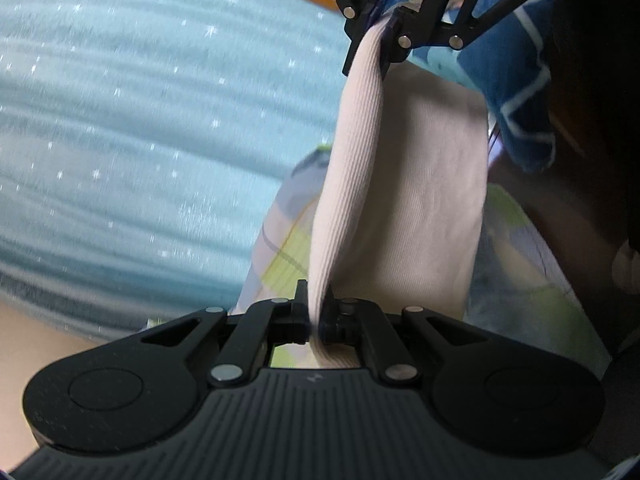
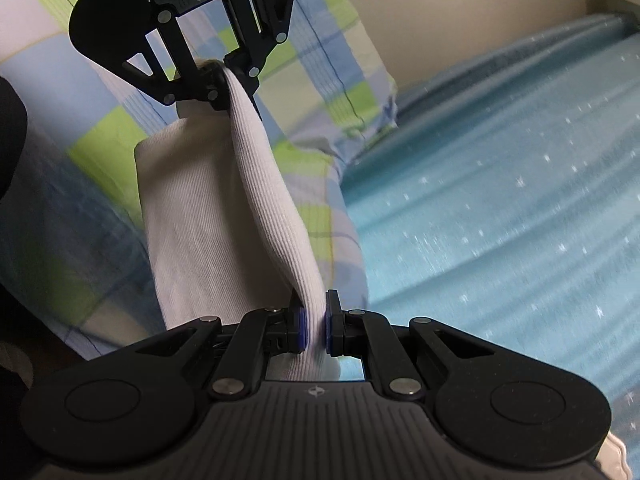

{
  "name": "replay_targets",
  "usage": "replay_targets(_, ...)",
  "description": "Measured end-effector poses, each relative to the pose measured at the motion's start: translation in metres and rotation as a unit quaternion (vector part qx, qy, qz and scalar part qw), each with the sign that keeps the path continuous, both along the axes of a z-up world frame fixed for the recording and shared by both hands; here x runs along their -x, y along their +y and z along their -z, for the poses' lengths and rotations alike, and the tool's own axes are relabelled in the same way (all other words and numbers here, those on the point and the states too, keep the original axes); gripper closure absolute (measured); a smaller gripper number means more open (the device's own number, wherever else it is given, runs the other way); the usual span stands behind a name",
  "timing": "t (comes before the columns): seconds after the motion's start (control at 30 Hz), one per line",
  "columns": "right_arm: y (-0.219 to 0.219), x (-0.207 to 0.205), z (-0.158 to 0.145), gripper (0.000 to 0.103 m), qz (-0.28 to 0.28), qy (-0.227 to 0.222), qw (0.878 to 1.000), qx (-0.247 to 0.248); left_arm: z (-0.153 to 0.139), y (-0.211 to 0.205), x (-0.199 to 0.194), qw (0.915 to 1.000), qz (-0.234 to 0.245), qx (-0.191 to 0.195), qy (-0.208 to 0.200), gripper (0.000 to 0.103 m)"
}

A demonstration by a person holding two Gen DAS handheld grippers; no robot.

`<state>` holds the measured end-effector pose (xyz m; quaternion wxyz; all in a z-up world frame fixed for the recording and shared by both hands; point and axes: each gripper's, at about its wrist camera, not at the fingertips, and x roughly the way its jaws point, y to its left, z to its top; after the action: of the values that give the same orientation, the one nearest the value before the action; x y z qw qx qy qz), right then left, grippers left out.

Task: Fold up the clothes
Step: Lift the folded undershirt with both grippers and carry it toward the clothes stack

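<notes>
Left wrist view first: far left is a teal blanket [image 1: 140, 120] with ribbed stripes and little white sparkle flecks, blurry from motion. A strip of tan floor [image 1: 24, 340] peeks out below it. Moving right, a checked sheet [image 1: 280, 240] in pale blue, lilac and lime sits under the action. Then the main thing — a pale pink ribbed garment [image 1: 400, 200], stretched in the air between the two grippers. The left gripper [image 1: 318, 312] at the bottom is clamped tight on one end of it, fabric squeezed between the jaws. Up top the right gripper [image 1: 382, 20] pinches the other end, also closed on the cloth. Right of that there's a blue cloth with white lines [image 1: 516, 92], then a dark shape at the edge I can't make out.

Right wrist view: a dark shape at the far left, then the checked sheet [image 2: 100, 140] filling the left side. The garment [image 2: 224, 208] looks white-ish here, hanging taut from the left gripper [image 2: 224, 76] up top down to the right gripper [image 2: 316, 328], whose blue pads [image 2: 302, 330] are pressed onto the fabric. Right side is the teal blanket [image 2: 500, 200], with a cream wall [image 2: 460, 20] above.

Writing-wise: only a small embossed logo on each gripper body — not readable.
</notes>
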<state>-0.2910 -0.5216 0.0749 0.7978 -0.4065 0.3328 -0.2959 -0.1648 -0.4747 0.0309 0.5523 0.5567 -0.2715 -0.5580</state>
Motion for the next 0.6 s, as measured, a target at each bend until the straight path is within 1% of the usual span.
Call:
replay_targets(0.33, -0.017, 0.044, 0.002, 0.096, 0.057, 0.007, 0.998, 0.001, 0.004, -0.034, 0.037, 0.9983, 0.057, -0.004, 0.008, 0.100)
replay_targets(0.6, -0.024, 0.073, -0.002, 0.096, 0.084, 0.003, 0.996, 0.003, 0.001, -0.045, 0.070, 0.9963, 0.086, 0.000, 0.008, 0.100)
